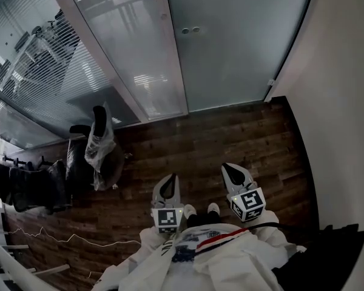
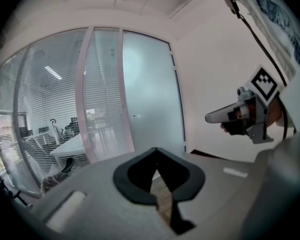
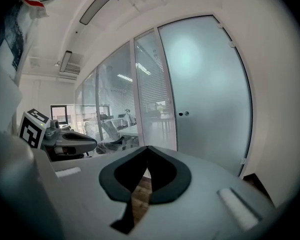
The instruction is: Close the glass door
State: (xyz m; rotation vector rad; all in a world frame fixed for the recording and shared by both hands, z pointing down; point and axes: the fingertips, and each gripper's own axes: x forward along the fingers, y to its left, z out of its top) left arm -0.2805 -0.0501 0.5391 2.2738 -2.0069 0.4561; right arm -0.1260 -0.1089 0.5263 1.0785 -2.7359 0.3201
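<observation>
Glass door (image 1: pixel 242 47) is dead ahead, out of reach, and already looks flush in its frame; left gripper (image 1: pixel 168 183) and right gripper (image 1: pixel 233 173) fingers are both pinched together on nothing, so I'd step in and nudge gently beside the knob (image 1: pixel 189 30).

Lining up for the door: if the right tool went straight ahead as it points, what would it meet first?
Probably the frosted glass door, low near its edge; only wooden floor lies before the right tool. Depth is unclear, so it might meet the frame post beside it instead.
</observation>
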